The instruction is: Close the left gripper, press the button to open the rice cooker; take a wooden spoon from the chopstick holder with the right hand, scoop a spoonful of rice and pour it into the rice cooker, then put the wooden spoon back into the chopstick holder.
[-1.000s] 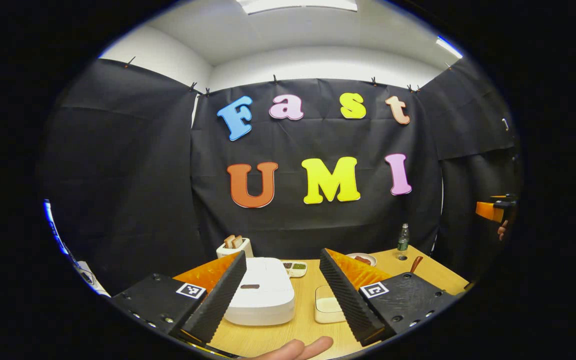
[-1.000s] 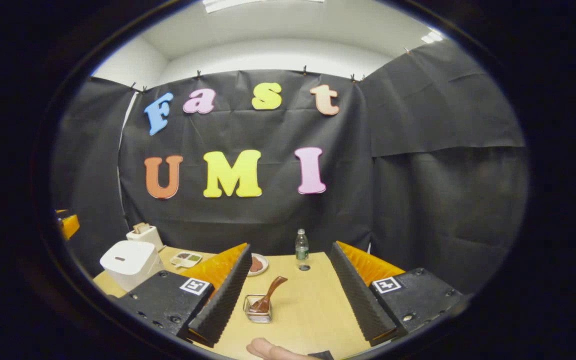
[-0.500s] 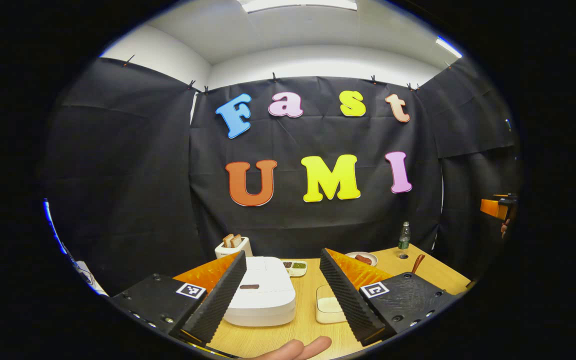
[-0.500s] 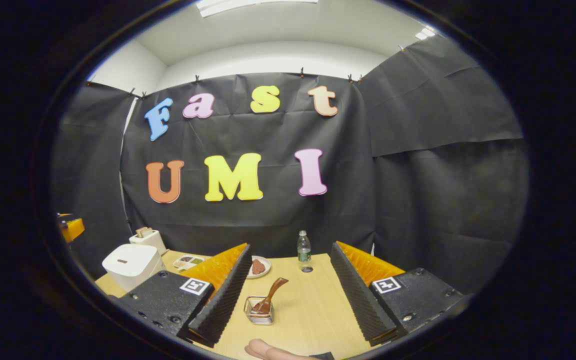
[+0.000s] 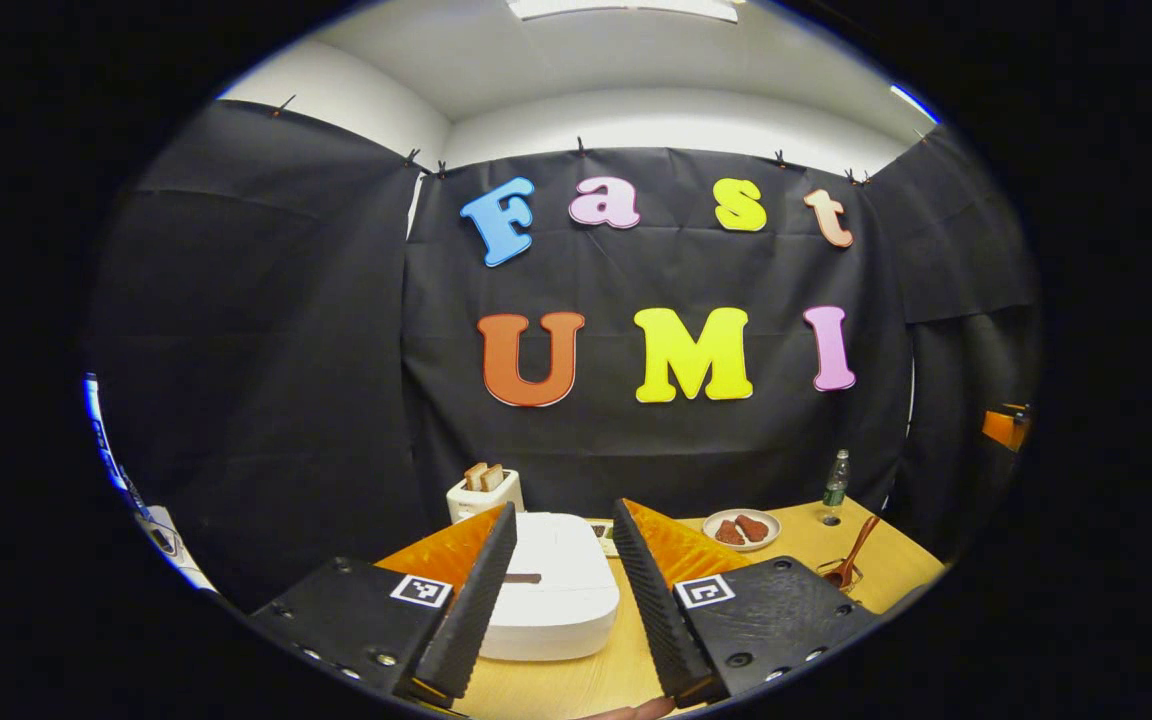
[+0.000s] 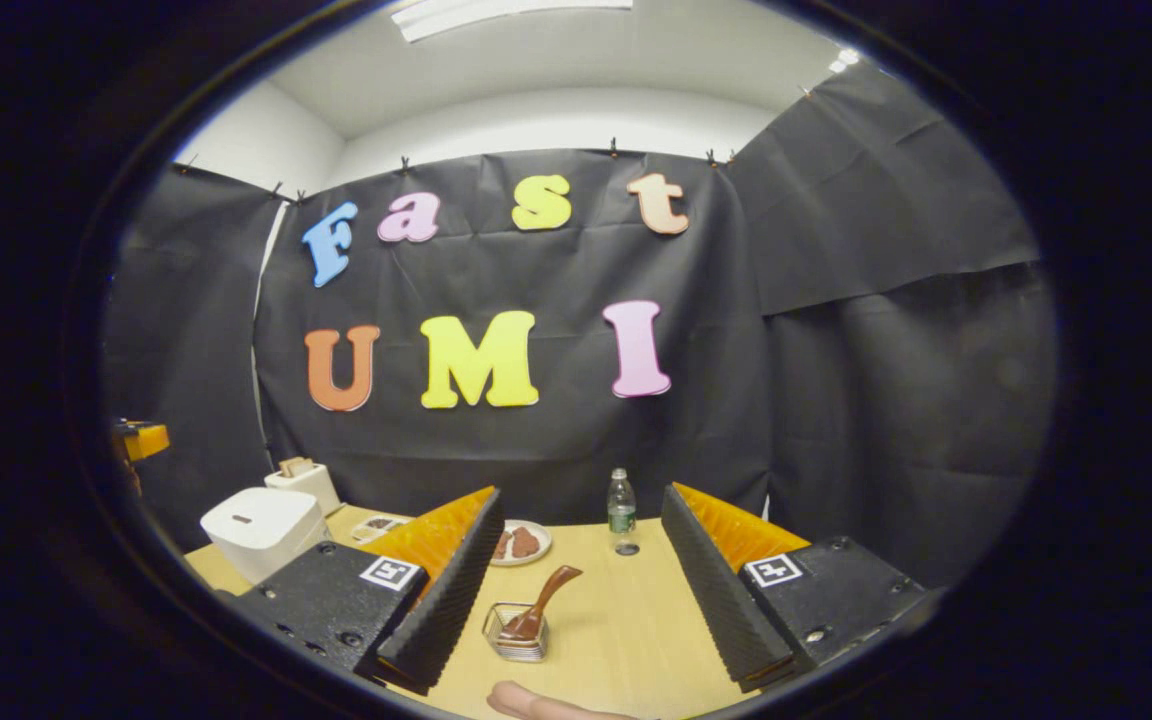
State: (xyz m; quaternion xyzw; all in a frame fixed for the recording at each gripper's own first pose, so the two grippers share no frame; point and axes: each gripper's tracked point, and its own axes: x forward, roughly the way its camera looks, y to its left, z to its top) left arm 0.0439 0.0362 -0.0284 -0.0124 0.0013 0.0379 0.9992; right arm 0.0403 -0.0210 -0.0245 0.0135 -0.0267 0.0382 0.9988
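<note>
The white rice cooker [image 5: 556, 585] stands with its lid down on the wooden table, straight ahead of my left gripper [image 5: 564, 513]. That gripper is open with a narrow gap, and the cooker's dark button slot [image 5: 523, 578] shows between the fingers. In the right gripper view, the wooden spoon [image 6: 542, 598] leans in the wire chopstick holder [image 6: 514, 640], just ahead of my open right gripper [image 6: 581, 495]. Nothing sits between its fingers. The cooker [image 6: 258, 525] stands at the far left there. From the left gripper view, the spoon [image 5: 851, 558] shows at the right.
A toaster [image 5: 481, 492] with bread stands behind the cooker. A plate of food [image 6: 521, 543], a small bottle [image 6: 621, 508] and a divided dish [image 6: 376, 523] sit toward the back. A person's finger [image 6: 536, 700] shows at the bottom edge.
My left gripper's fingers have drawn closer together and the gripper has shifted so the cooker sits centred between them. The right gripper has barely moved.
</note>
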